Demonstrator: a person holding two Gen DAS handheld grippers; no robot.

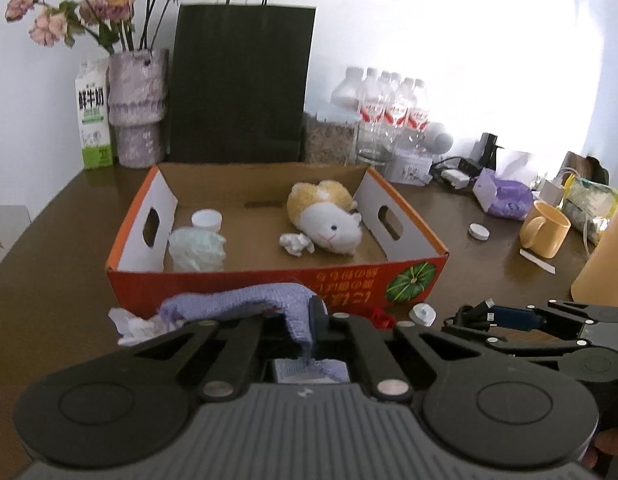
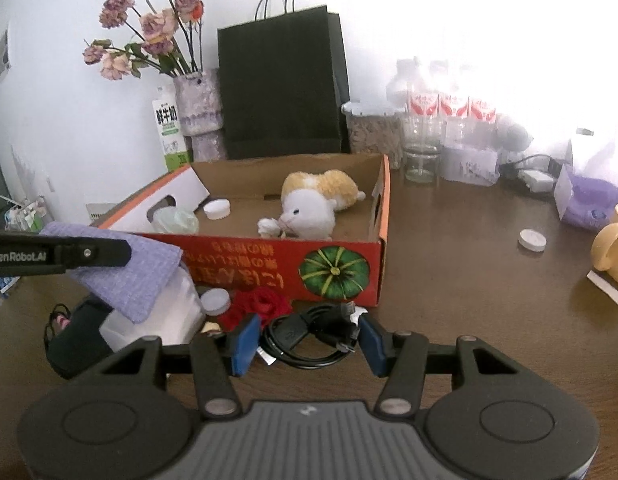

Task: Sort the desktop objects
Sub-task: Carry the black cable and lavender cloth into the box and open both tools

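the left tool [image 1: 315, 320] is closed tight on a purple cloth [image 1: 245, 300], which hangs just in front of the orange box [image 1: 269, 276] near the front edge of the worktop [image 1: 469, 264]. the right tool [image 2: 307, 338] is about half open, with its 2 blue pads [image 2: 245, 344] on either side of a black cable [image 2: 309, 336]; i cannot tell if they press on it. a toy hamster [image 1: 329, 216] lies inside the box.

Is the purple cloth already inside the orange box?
No, the purple cloth hangs pinched in the left gripper, in front of the orange box.
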